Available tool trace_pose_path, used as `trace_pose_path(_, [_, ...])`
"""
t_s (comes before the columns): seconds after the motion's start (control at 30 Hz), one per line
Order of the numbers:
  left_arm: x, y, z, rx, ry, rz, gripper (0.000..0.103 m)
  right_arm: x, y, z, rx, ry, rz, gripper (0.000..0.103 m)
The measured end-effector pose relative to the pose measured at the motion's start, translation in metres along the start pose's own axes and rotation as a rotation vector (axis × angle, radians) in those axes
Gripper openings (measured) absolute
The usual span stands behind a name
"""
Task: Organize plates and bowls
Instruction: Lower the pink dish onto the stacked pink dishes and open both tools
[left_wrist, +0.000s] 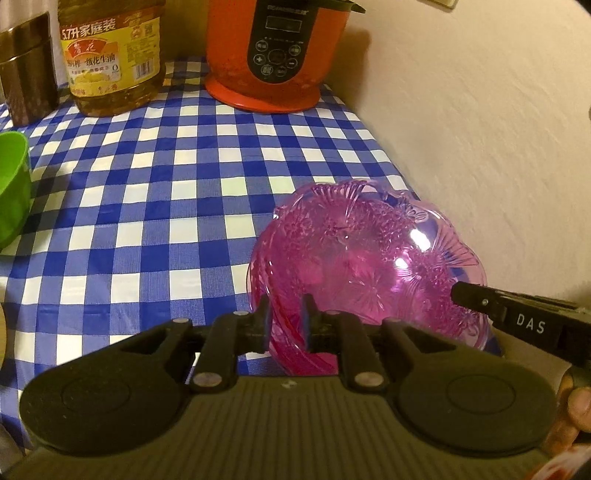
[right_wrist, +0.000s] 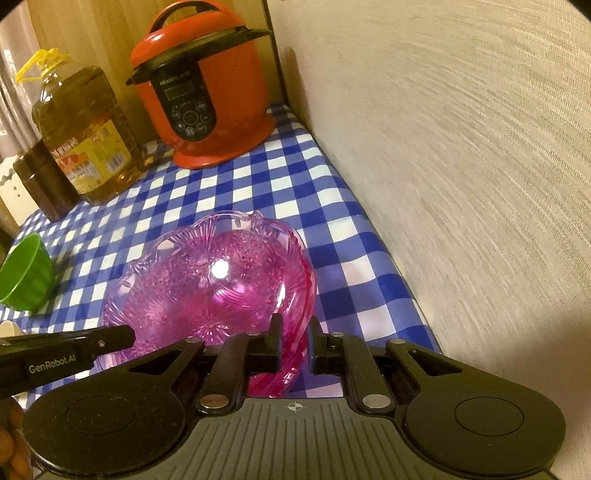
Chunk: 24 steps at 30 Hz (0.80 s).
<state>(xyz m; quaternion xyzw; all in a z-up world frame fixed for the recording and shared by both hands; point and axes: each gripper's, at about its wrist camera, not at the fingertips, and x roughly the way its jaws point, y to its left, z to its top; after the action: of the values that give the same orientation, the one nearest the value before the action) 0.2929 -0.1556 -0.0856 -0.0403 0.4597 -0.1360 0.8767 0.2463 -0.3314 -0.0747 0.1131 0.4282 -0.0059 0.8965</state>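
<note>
Blue-and-white checked cloth covers the worktop (left_wrist: 155, 206), which runs along a pale textured wall (left_wrist: 480, 147) at the right of both views. At the far end, in the upper middle of each frame, stands a red electric pressure cooker with a black control panel (left_wrist: 273, 55); left of it are a large clear plastic bottle of yellow cooking oil with a yellow label (left_wrist: 110, 62) and a dark brown cylindrical canister (left_wrist: 27, 70). A green plastic bowl (left_wrist: 13, 184) sits at the left edge.

Near the wall, low in the frame, rests a translucent pink plastic bowl with a scalloped rim and cut-flower pattern (left_wrist: 354, 258); it seems to nest in a second pink dish, though the layers are hard to separate.

Both claws hold this bowl by its near rim. The left claw (left_wrist: 286, 317) has its jaws nearly together, pinching the rim at the bowl's left side. The right claw (right_wrist: 293, 332) does likewise at the right side, its blue-faced pads close on either side of the rim. Fingers of a hand (left_wrist: 576, 413) show at the lower right corner of the left wrist view.
</note>
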Motion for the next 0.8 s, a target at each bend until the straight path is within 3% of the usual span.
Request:
trace_pose_path(0.1, [0.000,-0.002,-0.001,0.019,-0.005,0.002,0.016,0.000,-0.001,-0.001,0.008,-0.002,0.004,0.012])
trace_pose_path(0.2, [0.000,-0.004,-0.002,0.044,-0.014,0.003,0.031,0.001,-0.004,0.000,0.028,-0.006,0.031,0.015])
trace_pose_path(0.33, [-0.004,0.001,-0.002,0.029,-0.033,0.011,0.035,-0.003,-0.011,-0.001,0.048,-0.036,0.050,0.046])
trace_pose_path(0.8, [-0.042,0.016,-0.019,-0.073,-0.082,-0.015,0.036,-0.032,-0.020,-0.019,0.126,-0.030,0.047,0.046])
